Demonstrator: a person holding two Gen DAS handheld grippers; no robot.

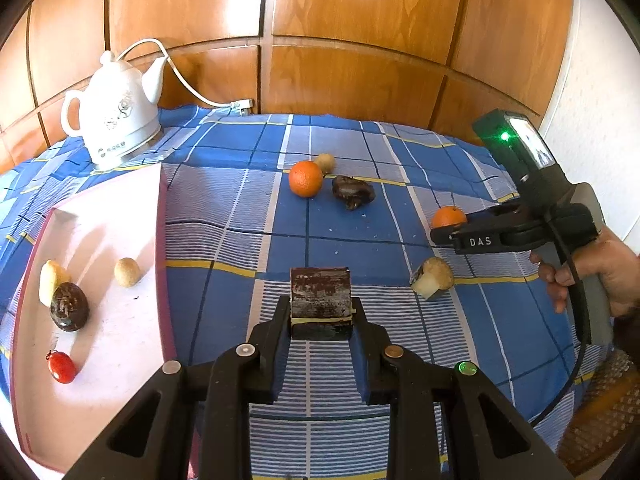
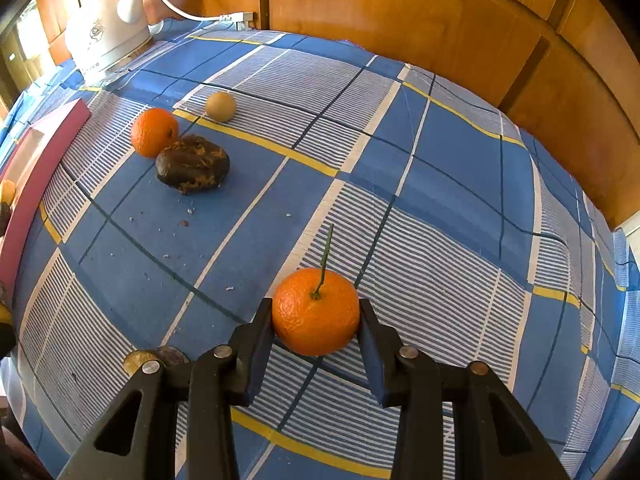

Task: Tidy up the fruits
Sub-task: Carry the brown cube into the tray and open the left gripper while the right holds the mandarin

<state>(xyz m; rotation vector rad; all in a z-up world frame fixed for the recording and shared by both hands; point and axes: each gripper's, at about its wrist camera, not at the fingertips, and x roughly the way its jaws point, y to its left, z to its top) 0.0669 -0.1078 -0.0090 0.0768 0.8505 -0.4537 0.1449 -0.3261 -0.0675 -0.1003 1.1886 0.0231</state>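
My left gripper [image 1: 321, 312] is shut on a dark brown cut fruit piece [image 1: 320, 298] above the blue checked cloth. My right gripper [image 2: 316, 312] is shut on a stemmed orange [image 2: 316, 311]; the right gripper also shows in the left wrist view [image 1: 440, 236]. A pink tray [image 1: 120, 360] at the left holds a red tomato [image 1: 62, 367], a dark passion fruit [image 1: 69, 306], a pale piece [image 1: 50, 280] and a tan round fruit [image 1: 127, 272]. On the cloth lie a second orange [image 1: 305, 178], a dark wrinkled fruit [image 1: 353, 192], a tan ball [image 1: 325, 163] and a cut tan fruit [image 1: 433, 278].
A white electric kettle [image 1: 114, 116] with its cord stands at the back left beside the tray. Wooden panels [image 1: 360, 40] close the back. A woven chair back [image 1: 600, 412] is at the lower right. The second orange [image 2: 154, 132] and the dark fruit [image 2: 193, 164] touch.
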